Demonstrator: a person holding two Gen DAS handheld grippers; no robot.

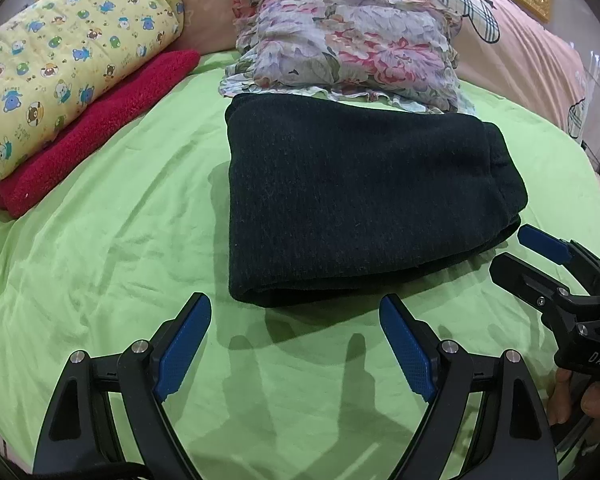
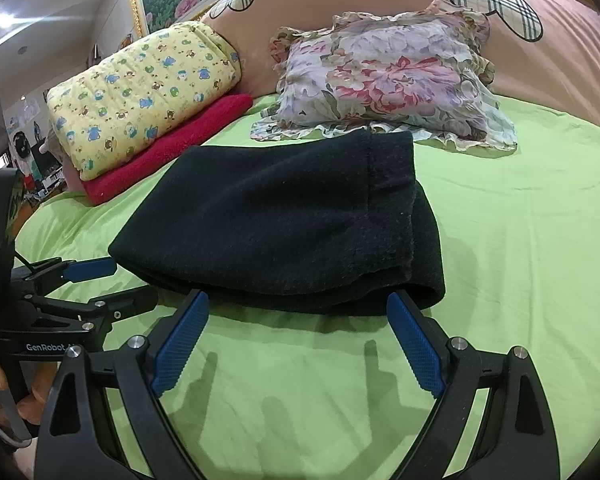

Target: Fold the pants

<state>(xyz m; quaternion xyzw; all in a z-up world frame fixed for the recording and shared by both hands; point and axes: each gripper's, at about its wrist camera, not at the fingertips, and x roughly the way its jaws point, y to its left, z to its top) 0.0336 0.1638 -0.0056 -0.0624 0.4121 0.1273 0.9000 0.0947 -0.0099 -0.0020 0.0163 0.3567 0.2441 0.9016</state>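
Left tongs (image 1: 295, 344) stood wide open, nothing between the pads, hovering over bare sheet (image 1: 99, 260). Right tongs (image 2: 297, 344) likewise wide open and empty, tips just short of the pants' near edge.

Pants (image 1: 352, 196) lay just ahead of both tongs as a compact dark rectangle, several layers thick, near fold rounded. From the right wrist view a hem or waistband edge showed on the right side of the stack; layers there did not line up exactly.

Beyond the pants, touching or nearly touching the far edge: floral pillow (image 1: 352, 48). Far left of the left tongs: yellow quilt (image 1: 71, 64) stacked on a red towel (image 1: 99, 132).

Judgement: folding looked essentially done, both tongs clear of the cloth. Step in hand read as release or check. If anything remained, next move would call for squaring the offset right edge, pinching all layers together so the stack did not slide open.
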